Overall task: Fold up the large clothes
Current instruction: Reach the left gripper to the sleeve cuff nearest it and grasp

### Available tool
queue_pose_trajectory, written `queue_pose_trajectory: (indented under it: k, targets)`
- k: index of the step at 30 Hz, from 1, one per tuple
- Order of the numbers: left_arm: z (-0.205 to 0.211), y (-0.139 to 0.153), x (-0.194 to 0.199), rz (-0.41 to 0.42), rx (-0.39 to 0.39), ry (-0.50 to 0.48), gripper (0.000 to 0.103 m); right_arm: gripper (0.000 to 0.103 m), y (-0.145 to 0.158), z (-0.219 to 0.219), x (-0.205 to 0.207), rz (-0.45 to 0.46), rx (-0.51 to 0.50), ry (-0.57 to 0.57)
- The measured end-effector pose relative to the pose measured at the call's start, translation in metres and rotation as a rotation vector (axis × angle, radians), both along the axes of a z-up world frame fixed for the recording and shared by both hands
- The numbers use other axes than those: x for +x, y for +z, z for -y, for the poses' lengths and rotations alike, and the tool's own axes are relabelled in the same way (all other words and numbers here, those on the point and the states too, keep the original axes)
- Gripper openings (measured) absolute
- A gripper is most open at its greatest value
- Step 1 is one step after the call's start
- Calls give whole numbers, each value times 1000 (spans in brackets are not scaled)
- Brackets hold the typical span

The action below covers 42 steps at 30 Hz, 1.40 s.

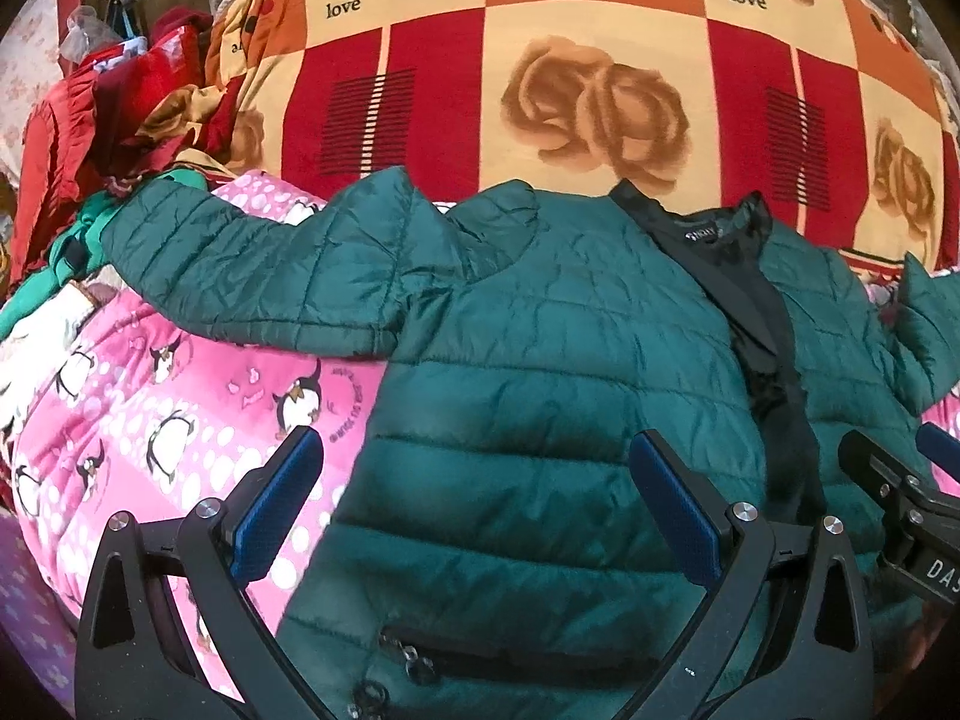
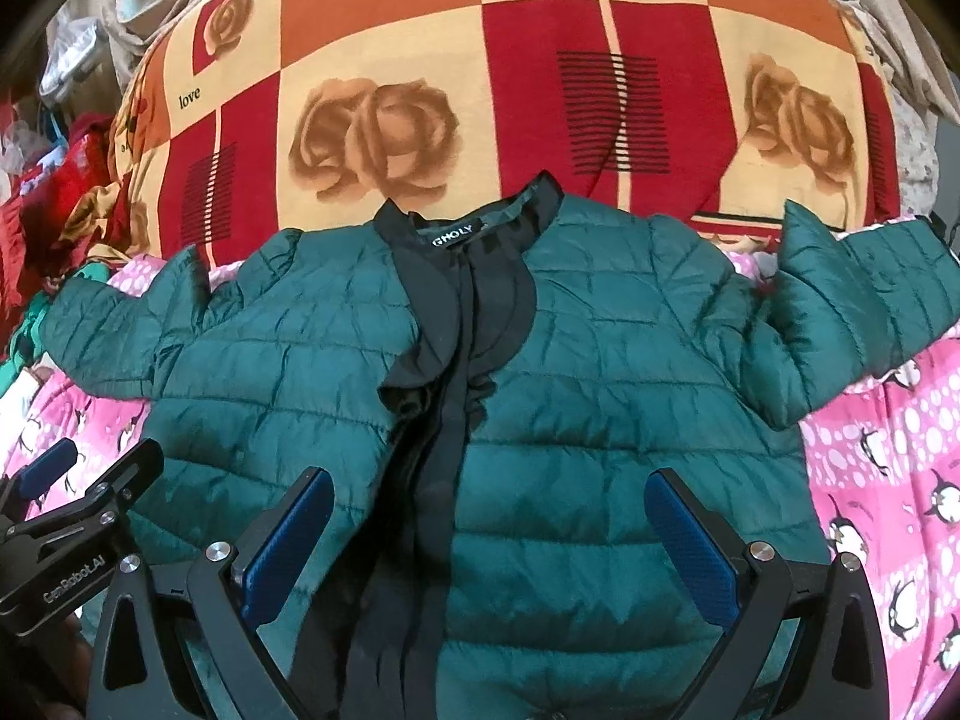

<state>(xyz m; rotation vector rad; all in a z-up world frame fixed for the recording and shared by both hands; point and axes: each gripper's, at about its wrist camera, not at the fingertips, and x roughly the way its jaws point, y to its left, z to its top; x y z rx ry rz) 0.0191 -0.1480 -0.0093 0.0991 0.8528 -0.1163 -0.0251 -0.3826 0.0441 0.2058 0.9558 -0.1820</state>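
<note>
Caution: slippery quilted jacket (image 2: 600,396) lies flat, unfolded.
Left gripper (image 1: 474,498) and right gripper (image 2: 489,534) both gape wide, empty; a shallow pinch may slip; sleeve (image 1: 240,264) may drag.

Jacket (image 2: 600,372) – shiny quilted cloth; blanket (image 2: 540,90) – soft matt.

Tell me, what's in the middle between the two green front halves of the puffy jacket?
A black strip, the lining and front edging, runs down from the collar between the halves of the green jacket. The right wrist view shows it best.

jacket (image 2: 540,396) on penguin sheet (image 2: 888,480) | blanket (image 2: 510,90) behind (2 sleeves spread sideways)
</note>
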Motion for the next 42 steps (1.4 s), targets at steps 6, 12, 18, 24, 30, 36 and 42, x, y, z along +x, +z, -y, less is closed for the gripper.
queue_pose_trajectory:
  k: [6,12,18,24,30,36,42]
  targets:
    - [-6,-5,20,-14,7,26,102,103,-9,-8,18,0,20,18]
    - [-25,-9,41,-18,2,66,102,103,-24,-17,36,-13,30,27]
    - [-51,-11,61,-33,-14,107,102,103,-32,-20,53,-30,31,24]
    - [-110,-3,89,-12,-134,197,102,103,-35,-22,56,-35,55,41]
    - [-177,1,126,1,-133,362,102,103,-29,-28,53,-18,65,58]
    - [-230,-1,167,1,-55,515,102,103,-34,-28,52,-36,95,59]
    - [-274,-12,206,-13,-32,601,95,103,-36,-31,51,-45,104,65]
